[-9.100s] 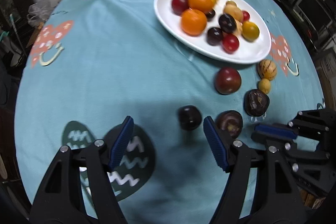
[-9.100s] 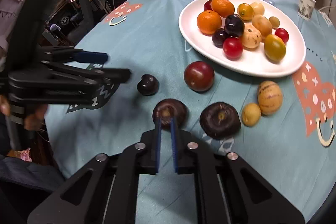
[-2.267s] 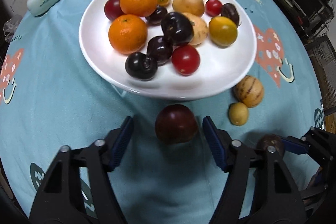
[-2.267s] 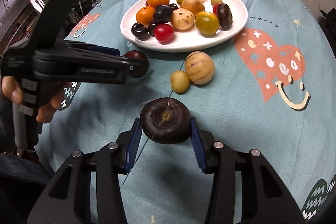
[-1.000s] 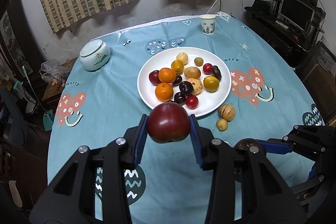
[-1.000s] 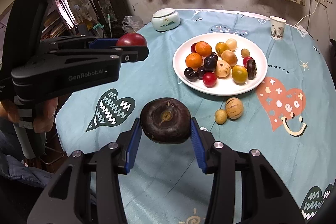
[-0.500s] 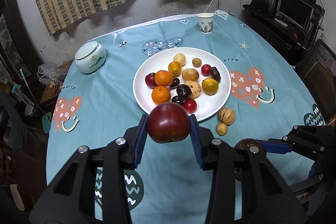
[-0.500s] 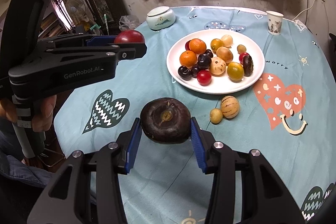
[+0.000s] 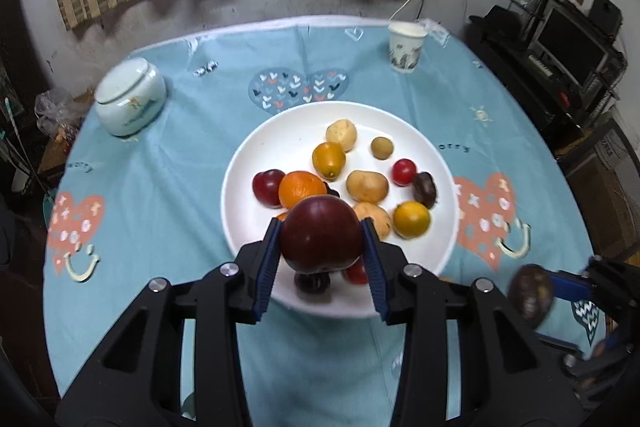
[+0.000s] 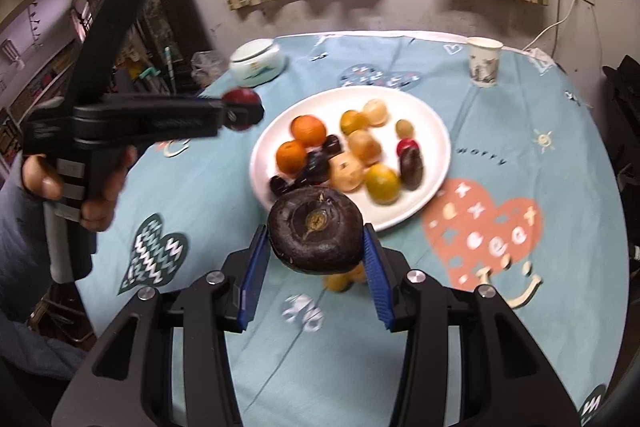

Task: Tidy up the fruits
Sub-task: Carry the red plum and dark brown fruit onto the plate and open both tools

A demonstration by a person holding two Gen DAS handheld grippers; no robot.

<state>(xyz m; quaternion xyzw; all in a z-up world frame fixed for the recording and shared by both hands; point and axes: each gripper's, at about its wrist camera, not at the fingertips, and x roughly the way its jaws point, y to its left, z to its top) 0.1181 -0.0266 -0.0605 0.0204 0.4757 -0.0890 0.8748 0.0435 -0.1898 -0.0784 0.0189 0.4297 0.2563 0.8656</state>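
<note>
My left gripper [image 9: 321,259] is shut on a dark red plum [image 9: 320,231] and holds it in the air over the near rim of the white plate [image 9: 248,155]. The plate carries several fruits, among them an orange [image 9: 301,189] and a yellow one [image 9: 411,219]. My right gripper [image 10: 314,269] is shut on a flat, dark brown fruit [image 10: 315,229], held above the cloth just short of the plate [image 10: 436,131]. In the right wrist view the left gripper [image 10: 240,110] shows at the left with the plum. A small yellow fruit [image 10: 338,282] lies on the cloth under the brown fruit.
A round table with a blue patterned cloth [image 9: 168,163] bears a lidded ceramic jar [image 9: 130,97] at the far left and a paper cup [image 9: 406,47] at the far right. A person's hand [image 10: 96,187] grips the left tool. Shelves with electronics [image 9: 576,47] stand to the right.
Both grippers have moved forward toward the plate, each still carrying its fruit. The plate now looms larger, and the plum hangs over its near rim.
</note>
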